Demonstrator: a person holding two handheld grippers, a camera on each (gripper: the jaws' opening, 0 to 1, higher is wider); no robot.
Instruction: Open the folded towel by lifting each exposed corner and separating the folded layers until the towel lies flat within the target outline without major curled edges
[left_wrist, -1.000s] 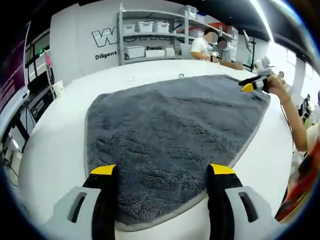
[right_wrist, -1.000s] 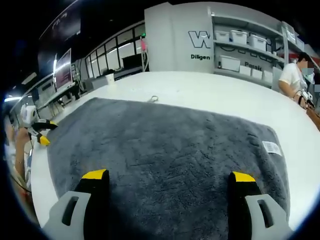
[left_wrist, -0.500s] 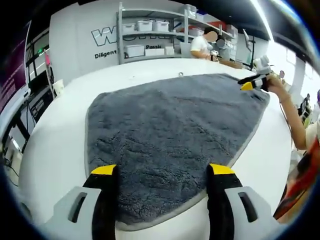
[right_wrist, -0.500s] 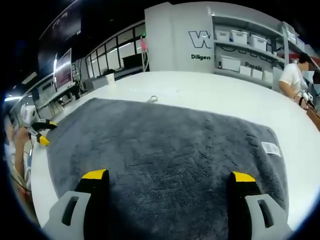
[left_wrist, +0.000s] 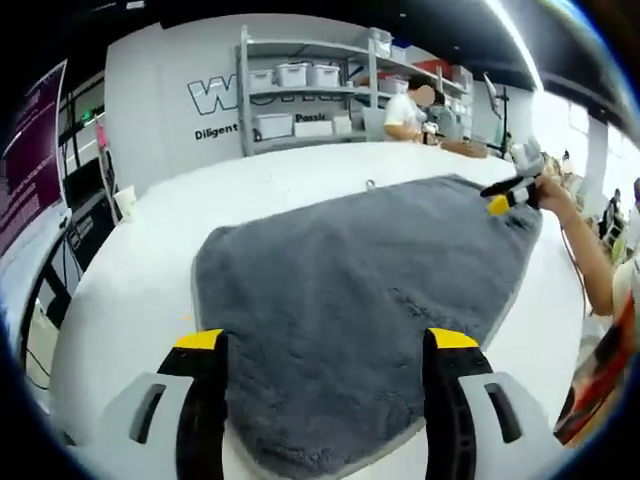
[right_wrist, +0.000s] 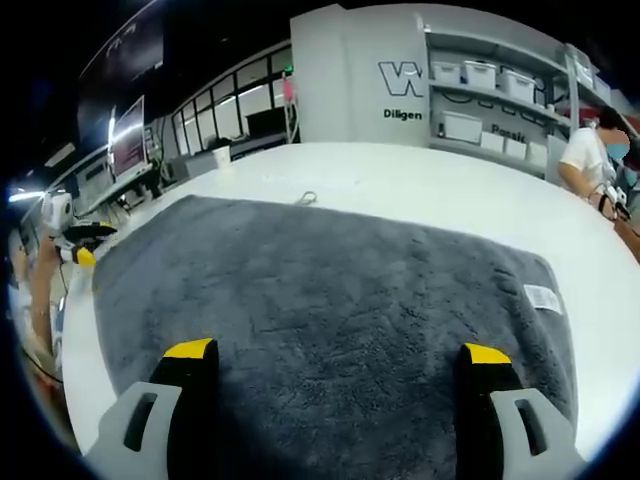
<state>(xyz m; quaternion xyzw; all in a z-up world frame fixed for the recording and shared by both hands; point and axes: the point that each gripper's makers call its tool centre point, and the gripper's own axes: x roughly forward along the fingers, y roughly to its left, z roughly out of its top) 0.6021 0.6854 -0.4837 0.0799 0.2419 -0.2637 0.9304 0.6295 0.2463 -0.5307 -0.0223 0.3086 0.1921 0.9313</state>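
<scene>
Left gripper (left_wrist: 313, 345): jaws spread wide apart, nothing between them, held over the near corner of the towel (left_wrist: 370, 280). Whether the tips touch the pile cannot be told. Right gripper (right_wrist: 328, 352): jaws likewise wide apart and empty, over the towel's near edge in the right gripper view. In the left gripper view the right gripper sits at the towel's far right corner, in the person's hand (left_wrist: 552, 192).

Towel position: the grey towel lies spread in a single layer on the white bench (left_wrist: 130, 270). No folded layer is visible in either view. A pale hem runs unbroken along the visible edges. A small white label (right_wrist: 543, 296) lies flat near the right edge in the right gripper view. A small metal ring (right_wrist: 306, 198) rests on the bench just beyond the far edge.

Task status, as a judgement: unfolding appears complete or nearly so. No curled edge is evident. No target outline can be made out on the bench, so alignment cannot be confirmed. Remaining work, if any: minor corner smoothing and a position check.

Background: shelving (left_wrist: 300, 80) with storage bins and a wall sign; a person stands beside it.
</scene>
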